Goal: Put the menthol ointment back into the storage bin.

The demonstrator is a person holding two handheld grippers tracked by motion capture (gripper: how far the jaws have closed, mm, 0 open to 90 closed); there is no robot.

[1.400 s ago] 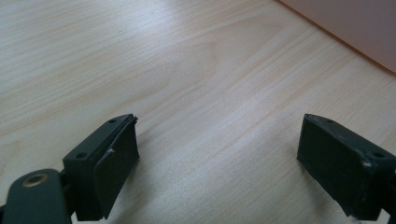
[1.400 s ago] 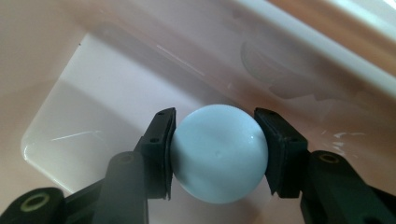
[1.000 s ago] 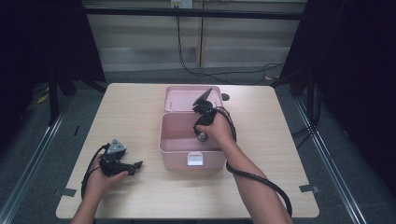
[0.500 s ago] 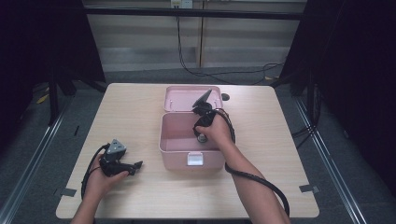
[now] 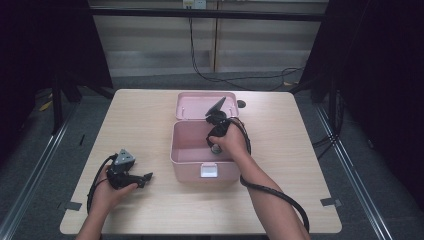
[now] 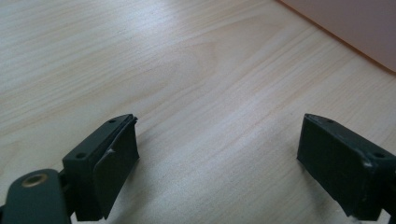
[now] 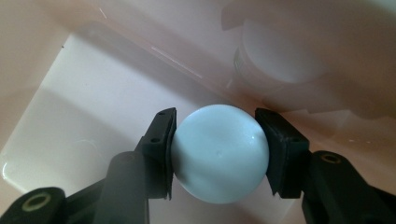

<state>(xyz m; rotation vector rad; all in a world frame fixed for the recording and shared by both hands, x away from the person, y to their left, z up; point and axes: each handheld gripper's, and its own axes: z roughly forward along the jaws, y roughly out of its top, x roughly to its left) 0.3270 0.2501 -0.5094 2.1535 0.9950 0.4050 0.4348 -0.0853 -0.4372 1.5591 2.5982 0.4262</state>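
A pink box (image 5: 186, 161) stands open at the table's middle, its lid (image 5: 192, 104) folded back behind it. My right gripper (image 5: 216, 145) points down inside the box. In the right gripper view my right gripper (image 7: 217, 147) is shut on a pale blue ball (image 7: 218, 153), both pads pressed to its sides, just above the box's white floor (image 7: 93, 112). My left gripper (image 5: 146, 177) rests on the table left of the box. In the left gripper view my left gripper (image 6: 217, 149) stands open over bare wood, nothing between its fingers.
The box's pink front wall (image 6: 355, 23) shows at the upper right of the left gripper view. A cable (image 5: 277, 192) trails from my right gripper along the forearm. A small dark spot (image 5: 241, 104) lies on the table right of the lid.
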